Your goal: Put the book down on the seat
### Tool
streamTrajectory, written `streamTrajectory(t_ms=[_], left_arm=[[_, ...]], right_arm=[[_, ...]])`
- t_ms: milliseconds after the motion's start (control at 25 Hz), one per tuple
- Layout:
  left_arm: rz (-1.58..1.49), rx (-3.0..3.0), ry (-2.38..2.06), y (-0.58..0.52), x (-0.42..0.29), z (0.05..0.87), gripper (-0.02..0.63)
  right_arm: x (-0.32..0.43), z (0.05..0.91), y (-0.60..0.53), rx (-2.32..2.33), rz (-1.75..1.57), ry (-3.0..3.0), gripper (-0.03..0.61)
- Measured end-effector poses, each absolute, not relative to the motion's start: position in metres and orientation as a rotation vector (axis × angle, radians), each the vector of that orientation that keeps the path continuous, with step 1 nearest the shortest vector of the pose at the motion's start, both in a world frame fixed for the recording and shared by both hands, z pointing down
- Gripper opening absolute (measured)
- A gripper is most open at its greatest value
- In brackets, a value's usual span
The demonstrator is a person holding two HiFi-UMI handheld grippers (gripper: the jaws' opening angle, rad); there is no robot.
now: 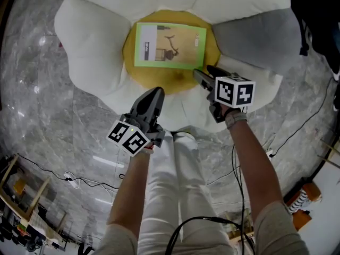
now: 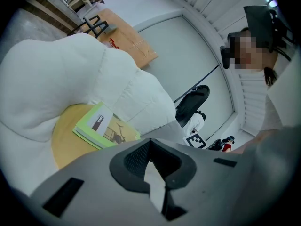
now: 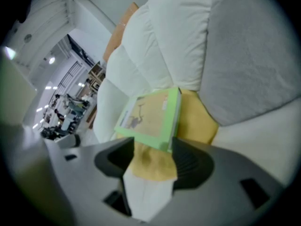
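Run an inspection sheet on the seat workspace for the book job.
Surface: flower-shaped seat with white petals, one grey petal and a yellow centre, on a marble floor.
Job's things: the book lies flat on the yellow centre, cover up.
Clutter: nothing seen on the seat.
Grippers: the left gripper has its jaws together and is empty, short of the centre. The right gripper has its jaws apart at the book's near corner and is not gripping.
Cables: black cables on the floor at right and by the person's legs.
Surroundings: wooden rack at lower left, office chair beyond the seat.
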State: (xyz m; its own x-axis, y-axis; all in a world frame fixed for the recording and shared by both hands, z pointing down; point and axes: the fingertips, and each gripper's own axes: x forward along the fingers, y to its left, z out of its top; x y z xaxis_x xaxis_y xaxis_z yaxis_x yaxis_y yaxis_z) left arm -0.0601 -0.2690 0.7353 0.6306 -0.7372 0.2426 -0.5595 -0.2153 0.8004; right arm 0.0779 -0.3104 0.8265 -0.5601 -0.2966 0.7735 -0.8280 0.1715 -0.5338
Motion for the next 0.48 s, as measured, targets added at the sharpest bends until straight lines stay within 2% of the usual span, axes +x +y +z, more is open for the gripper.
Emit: streamTrajectory(t_ms=[200, 480], left_arm=[[-0.234, 1.912, -1.029, -0.265, -0.057, 0.722, 0.023], [-0.233, 1.941, -1.025, -0.271, -0.052, 0.693, 0.023]], right_arm=[[0.058, 0.793, -0.294, 0.981, 1.361, -2.099, 0.236], [0.038, 0.738, -0.283, 0.934, 1.219, -2.218, 0.096]])
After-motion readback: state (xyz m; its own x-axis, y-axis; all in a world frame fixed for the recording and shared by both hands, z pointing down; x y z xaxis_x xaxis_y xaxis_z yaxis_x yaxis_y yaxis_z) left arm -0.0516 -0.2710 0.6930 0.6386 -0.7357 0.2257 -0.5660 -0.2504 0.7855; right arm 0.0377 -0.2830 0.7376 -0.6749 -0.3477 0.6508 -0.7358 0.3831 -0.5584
